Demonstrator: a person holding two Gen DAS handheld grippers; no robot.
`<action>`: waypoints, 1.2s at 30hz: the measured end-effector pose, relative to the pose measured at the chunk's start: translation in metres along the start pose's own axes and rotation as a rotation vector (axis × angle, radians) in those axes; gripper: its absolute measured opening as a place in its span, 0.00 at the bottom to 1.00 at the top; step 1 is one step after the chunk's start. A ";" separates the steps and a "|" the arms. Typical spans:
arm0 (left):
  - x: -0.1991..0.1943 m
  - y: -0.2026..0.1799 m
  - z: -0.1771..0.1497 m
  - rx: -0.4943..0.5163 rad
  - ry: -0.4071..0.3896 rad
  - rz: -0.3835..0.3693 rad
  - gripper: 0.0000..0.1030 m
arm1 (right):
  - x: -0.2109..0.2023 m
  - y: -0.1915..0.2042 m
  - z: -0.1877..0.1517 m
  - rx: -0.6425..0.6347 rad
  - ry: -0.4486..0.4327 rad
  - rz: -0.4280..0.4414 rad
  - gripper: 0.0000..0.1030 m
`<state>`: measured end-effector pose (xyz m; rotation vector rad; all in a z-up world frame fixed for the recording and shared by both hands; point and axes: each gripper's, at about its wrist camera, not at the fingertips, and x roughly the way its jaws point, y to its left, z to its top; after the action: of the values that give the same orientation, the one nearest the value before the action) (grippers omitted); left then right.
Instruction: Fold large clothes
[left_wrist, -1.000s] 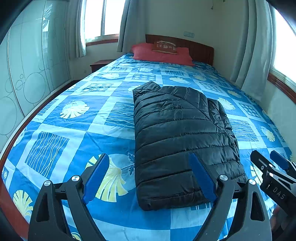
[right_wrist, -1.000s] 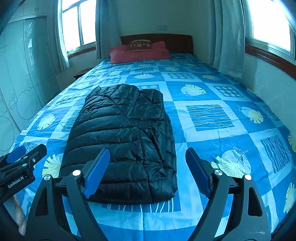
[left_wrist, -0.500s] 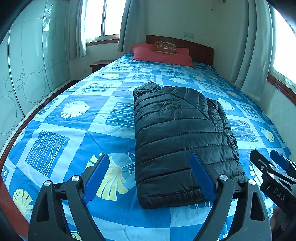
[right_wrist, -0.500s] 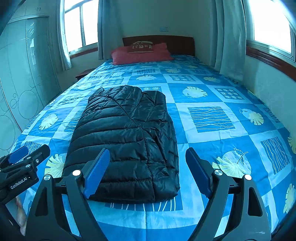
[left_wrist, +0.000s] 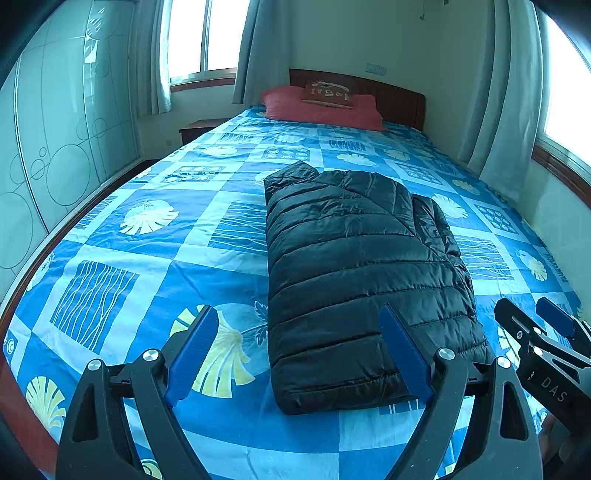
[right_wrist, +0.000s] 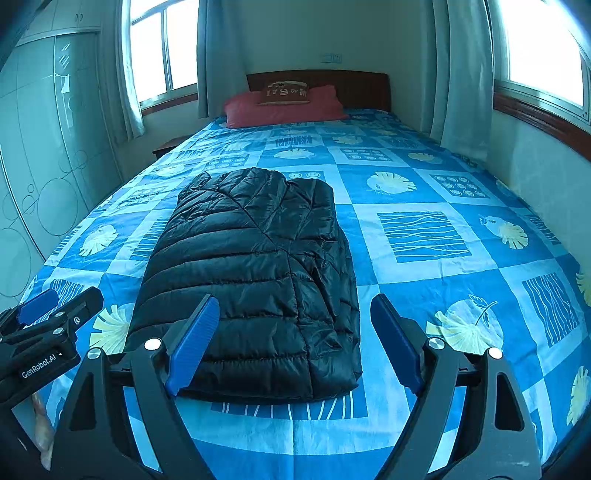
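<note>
On the left of the room a frosted-glass wardrobe door with circle patterns (left_wrist: 55, 155) is seen, and beside it the bed covered in a blue patchwork sheet with pale leaf prints (left_wrist: 155, 236). The left gripper (left_wrist: 299, 354) is held above the near end of the bed with its jaws spread wide and nothing between them. The black quilted puffer jacket (left_wrist: 354, 269) is laid lengthwise near the middle of the bed, already folded into a long narrow bundle, its near hem close to the foot of the bed. The right gripper (right_wrist: 295, 339) is likewise held released and empty, just short of the jacket's near edge.

The long bundle is judged to need one more fold, near hem carried over towards the far end. For this to be done well, the two near corners should be taken at once, one by each gripper, with all layers caught so that the slippery filled fabric is not let slide apart. The hem should be lifted evenly, carried level, and laid square on the far edge. At the head of the bed a red pillow (right_wrist: 284, 107) is left well clear.
</note>
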<state>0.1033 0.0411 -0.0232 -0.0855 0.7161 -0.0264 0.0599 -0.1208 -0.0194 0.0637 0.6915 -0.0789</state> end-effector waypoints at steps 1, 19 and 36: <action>0.000 0.000 0.000 0.000 0.000 0.000 0.85 | 0.000 0.000 0.000 -0.001 0.001 0.001 0.81; -0.001 0.000 0.001 -0.001 0.001 0.001 0.85 | 0.002 0.001 -0.001 -0.006 0.001 0.005 0.81; -0.003 -0.005 0.003 0.021 -0.022 0.015 0.85 | 0.001 0.003 -0.001 -0.007 -0.004 0.004 0.81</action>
<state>0.1029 0.0369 -0.0188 -0.0598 0.6947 -0.0184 0.0603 -0.1181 -0.0202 0.0586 0.6877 -0.0727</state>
